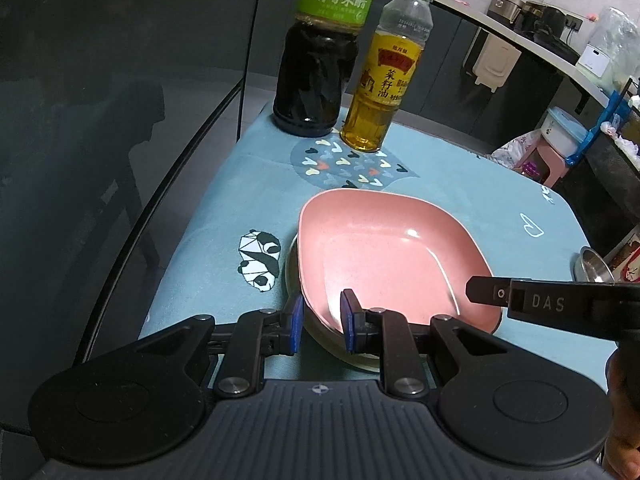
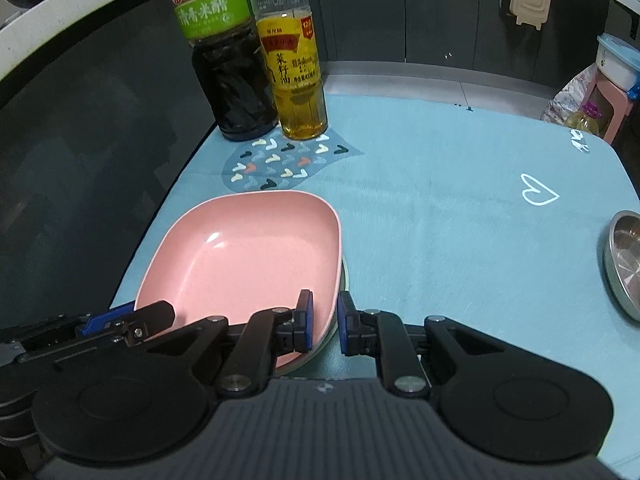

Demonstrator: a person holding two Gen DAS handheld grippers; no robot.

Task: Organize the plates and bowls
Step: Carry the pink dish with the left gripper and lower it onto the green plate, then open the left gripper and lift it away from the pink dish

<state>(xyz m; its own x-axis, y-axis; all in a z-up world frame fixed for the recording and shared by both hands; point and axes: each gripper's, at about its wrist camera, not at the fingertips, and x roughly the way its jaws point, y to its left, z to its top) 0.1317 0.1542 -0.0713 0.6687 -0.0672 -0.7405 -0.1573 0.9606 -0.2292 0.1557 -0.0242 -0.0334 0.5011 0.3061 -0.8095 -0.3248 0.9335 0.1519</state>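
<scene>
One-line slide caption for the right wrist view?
Both tongs grip the pink plate over a pale dish, bottles behind, steel bowl at right.

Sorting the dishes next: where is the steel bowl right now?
The steel bowl sits at the right edge of the blue mat in the right wrist view, apart from the pink plate.

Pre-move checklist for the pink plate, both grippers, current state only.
1. Left gripper astride pink plate rim: ok.
2. Right gripper astride the opposite rim: ok.
3. Plate over the pale dish beneath: ok, offset.
4. Pads actually pinching the rim: cannot tell.
5. Vinegar bottle and oil bottle clear of the plate: ok.
6. Steel bowl clear, at the cloth's right edge: ok.
</scene>
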